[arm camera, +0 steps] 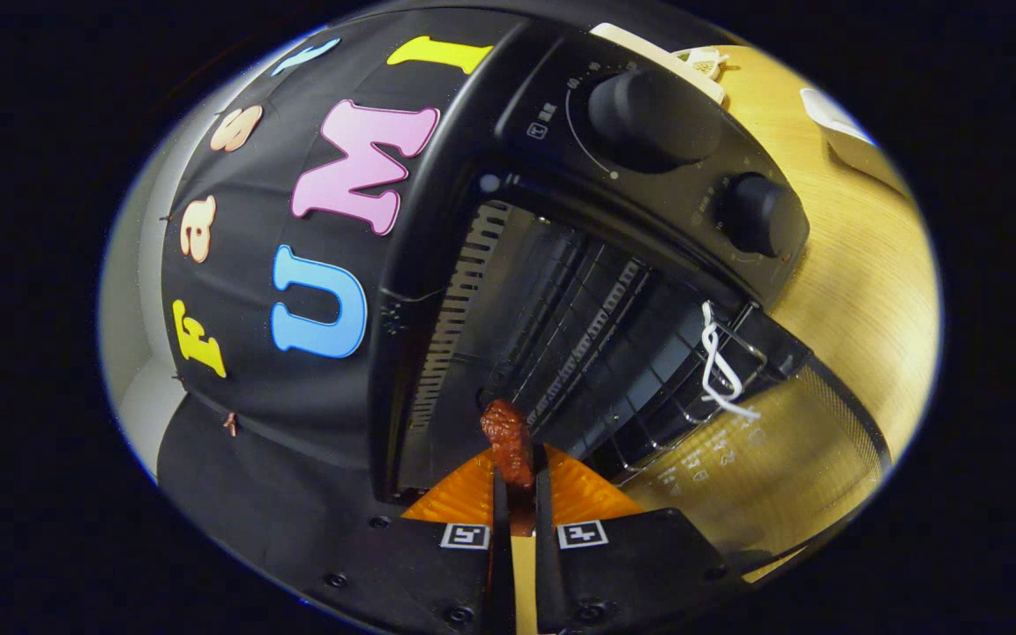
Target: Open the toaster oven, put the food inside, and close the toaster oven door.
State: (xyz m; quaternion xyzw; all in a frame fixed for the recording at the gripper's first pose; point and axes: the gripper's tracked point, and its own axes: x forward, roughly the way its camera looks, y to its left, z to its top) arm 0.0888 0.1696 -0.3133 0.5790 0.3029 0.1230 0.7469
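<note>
Wooden tabletop [861,265] carries the scene. From there, the gripper [519,481] is clenched on a reddish-brown piece of food [508,441], held at the mouth of the toaster oven [561,265], whose glass door [764,459] hangs open over its wire rack [649,388].

Food [508,445]: lower end hidden btwn the gripper [517,481] fingers, which press on it from both sides. Toaster oven [508,291]: back of cavity too dark to make out; dial markings too small to tell. Glass door [764,450]: far edge cut off. White item [834,119] at the table [861,265] far edge: partly cut off, can't ID.
</note>
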